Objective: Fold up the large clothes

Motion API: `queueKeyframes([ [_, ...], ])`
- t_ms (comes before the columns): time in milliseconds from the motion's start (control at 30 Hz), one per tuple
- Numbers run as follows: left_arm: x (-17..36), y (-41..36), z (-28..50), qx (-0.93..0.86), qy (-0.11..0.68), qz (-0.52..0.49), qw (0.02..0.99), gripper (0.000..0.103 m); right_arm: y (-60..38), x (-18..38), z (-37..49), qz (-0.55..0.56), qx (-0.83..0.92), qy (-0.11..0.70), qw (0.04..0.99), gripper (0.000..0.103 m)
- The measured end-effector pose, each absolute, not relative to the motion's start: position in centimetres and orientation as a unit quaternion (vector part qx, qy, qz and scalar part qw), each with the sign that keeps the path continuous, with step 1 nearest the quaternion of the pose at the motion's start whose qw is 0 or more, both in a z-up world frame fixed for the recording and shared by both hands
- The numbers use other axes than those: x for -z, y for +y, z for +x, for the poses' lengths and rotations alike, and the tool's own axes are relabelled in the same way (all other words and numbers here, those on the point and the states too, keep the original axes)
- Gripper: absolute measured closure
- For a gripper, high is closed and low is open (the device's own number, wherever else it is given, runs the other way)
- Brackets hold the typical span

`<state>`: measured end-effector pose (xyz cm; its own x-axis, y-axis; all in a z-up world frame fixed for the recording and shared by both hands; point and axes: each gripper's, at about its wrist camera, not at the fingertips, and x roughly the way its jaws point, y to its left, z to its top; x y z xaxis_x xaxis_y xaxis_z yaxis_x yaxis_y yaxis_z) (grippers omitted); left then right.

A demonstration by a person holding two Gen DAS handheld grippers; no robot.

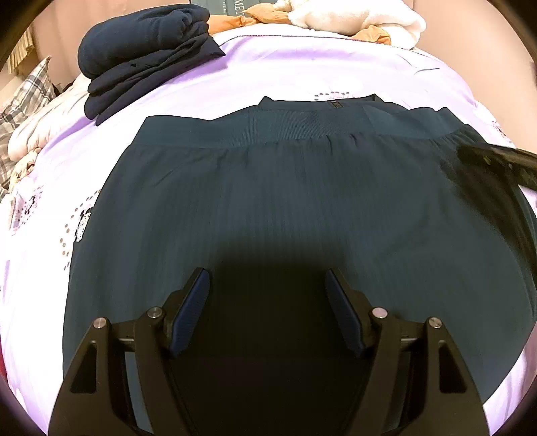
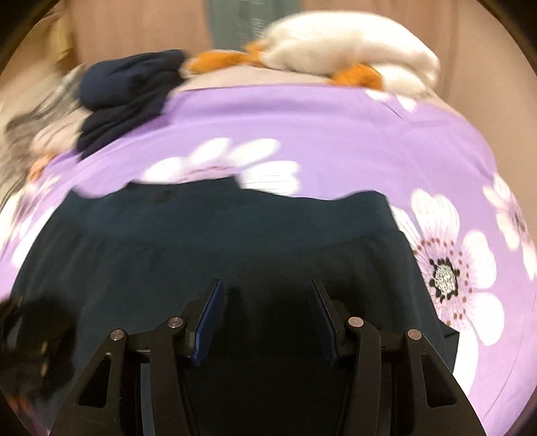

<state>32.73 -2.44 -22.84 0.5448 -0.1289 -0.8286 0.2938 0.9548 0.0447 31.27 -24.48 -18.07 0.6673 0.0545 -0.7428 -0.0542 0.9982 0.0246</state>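
Note:
A dark teal garment (image 1: 285, 187) with a wide ribbed waistband lies flat on a purple flowered bedsheet (image 1: 302, 70), waistband at the far side. It also shows in the right wrist view (image 2: 235, 241), which is blurred. My left gripper (image 1: 266, 278) is open and empty, just above the middle of the garment. My right gripper (image 2: 265, 288) is open and empty over the garment's right part, near its right edge. The right gripper's tip also shows at the right edge of the left wrist view (image 1: 496, 157).
A folded navy garment (image 1: 141, 50) lies at the far left of the bed. A white plush toy (image 1: 355, 16) and orange cloth (image 1: 235, 20) lie at the far edge. A plaid pillow (image 1: 23, 97) and pale bedding sit at the left.

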Motion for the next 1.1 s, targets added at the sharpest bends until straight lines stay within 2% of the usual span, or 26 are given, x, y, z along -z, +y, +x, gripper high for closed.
queueKeyframes([
  [167, 22.7, -2.1, 31.3, 0.121, 0.453, 0.092, 0.879, 0.032, -21.9, 17.7, 26.3, -0.042, -0.092, 0.388, 0.916, 0.052],
  [333, 22.5, -1.4, 29.5, 0.123, 0.443, 0.087, 0.884, 0.032, -21.1, 20.1, 23.9, -0.073, -0.1, 0.392, 0.912, 0.052],
  [733, 22.2, -0.2, 25.0, 0.117, 0.414, 0.112, 0.896, 0.029, -23.1, 20.8, 19.9, -0.065, -0.076, 0.377, 0.921, 0.048],
  [833, 22.1, 0.1, 23.9, 0.111, 0.408, 0.128, 0.897, 0.026, -23.4, 20.8, 19.3, -0.06, -0.072, 0.378, 0.921, 0.048],
  [1100, 22.2, 2.3, 22.8, 0.104, 0.424, 0.097, 0.895, 0.024, -23.5, 20.8, 18.2, -0.052, -0.061, 0.38, 0.921, 0.047],
])
